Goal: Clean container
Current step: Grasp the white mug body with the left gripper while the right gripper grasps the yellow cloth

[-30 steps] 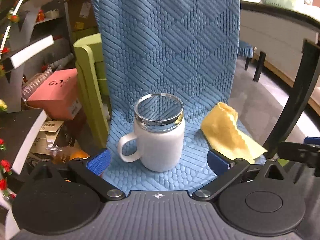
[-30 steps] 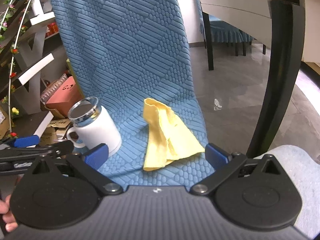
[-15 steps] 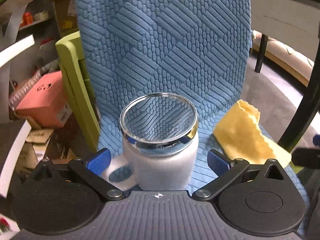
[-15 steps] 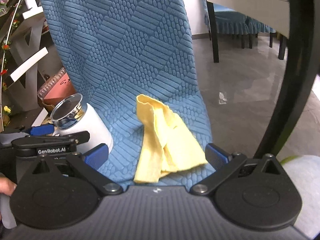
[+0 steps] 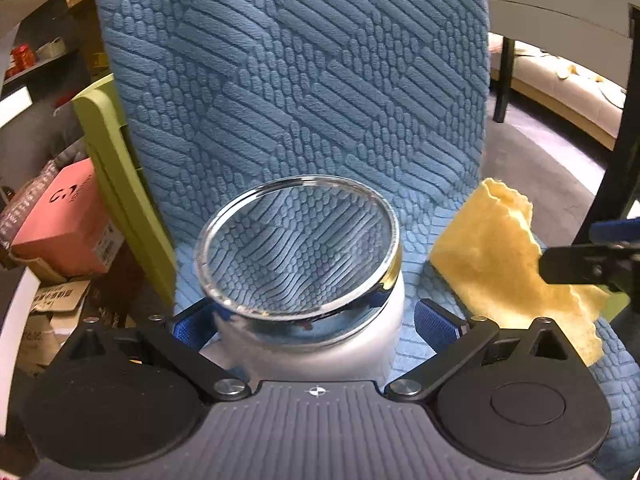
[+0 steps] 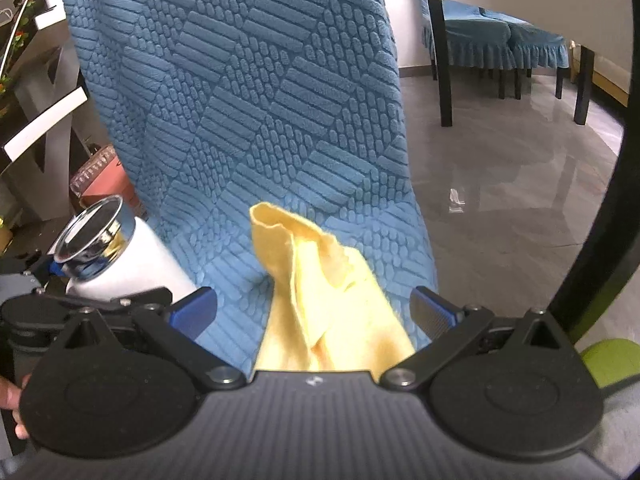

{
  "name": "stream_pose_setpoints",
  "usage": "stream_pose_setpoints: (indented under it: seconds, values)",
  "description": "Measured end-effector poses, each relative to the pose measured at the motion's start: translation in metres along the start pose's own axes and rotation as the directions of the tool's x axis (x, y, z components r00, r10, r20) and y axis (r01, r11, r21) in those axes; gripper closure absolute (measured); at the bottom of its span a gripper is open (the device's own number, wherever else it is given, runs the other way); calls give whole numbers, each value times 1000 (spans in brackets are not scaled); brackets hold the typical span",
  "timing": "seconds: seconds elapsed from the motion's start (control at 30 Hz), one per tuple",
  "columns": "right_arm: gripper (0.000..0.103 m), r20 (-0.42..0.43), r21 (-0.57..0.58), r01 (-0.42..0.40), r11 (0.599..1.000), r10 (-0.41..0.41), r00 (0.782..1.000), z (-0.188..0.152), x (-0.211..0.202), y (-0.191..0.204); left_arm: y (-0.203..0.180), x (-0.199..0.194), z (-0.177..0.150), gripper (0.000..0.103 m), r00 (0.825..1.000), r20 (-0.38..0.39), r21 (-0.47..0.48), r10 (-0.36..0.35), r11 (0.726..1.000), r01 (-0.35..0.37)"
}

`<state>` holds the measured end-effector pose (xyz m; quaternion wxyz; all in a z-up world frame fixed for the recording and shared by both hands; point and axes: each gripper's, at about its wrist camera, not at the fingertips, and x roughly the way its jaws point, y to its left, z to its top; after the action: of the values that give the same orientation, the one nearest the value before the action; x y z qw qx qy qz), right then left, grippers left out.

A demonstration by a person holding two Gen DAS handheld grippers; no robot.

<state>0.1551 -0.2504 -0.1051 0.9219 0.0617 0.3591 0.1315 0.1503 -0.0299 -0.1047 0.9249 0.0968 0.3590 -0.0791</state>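
Chair (image 5: 304,92) with a blue textured cover fills both views, and the two things of the task rest on its seat. On the seat stands a white mug (image 5: 360,344) with a shiny metal lid (image 5: 296,248), and just beside it on the right lies a crumpled yellow cloth (image 5: 496,264). The left hand-held gripper (image 5: 316,324) has its blue fingers spread on both sides of the mug body, close to it; whether they already touch it I cannot tell. The right hand-held gripper (image 6: 312,308) is also spread, with the cloth lying between its fingers and not yet pinched. I judge the step in hand to be the picking up: mug with the left, cloth with the right. The next move calls for closing the left fingers on the round, smooth body without tipping it, and for closing the right fingers on a thick fold of the cloth.
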Motion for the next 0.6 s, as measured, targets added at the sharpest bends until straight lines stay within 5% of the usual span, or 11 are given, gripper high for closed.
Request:
stream_pose_setpoints:
  seconds: [0.1, 0.4, 0.47, 0.6]
  values:
    - [3, 0, -17, 7, 1000, -7, 1000, 2, 9, -1, 1, 4, -3, 0, 1000, 24, 8, -18, 1000, 18]
    - [44, -63, -102, 2, 995, -9, 998, -4, 42, 8, 5, 1, -10, 0, 996, 71, 17, -59, 998, 58]
    - [71, -85, -117, 7, 993, -17, 996, -6, 50, 9, 6, 1, -11, 1, 995, 78, 12, -64, 998, 63]
    - [87, -95, -105, -7, 994, -3, 995, -4, 54, 7, 6, -1, -13, 3, 994, 86, 15, -62, 998, 61]
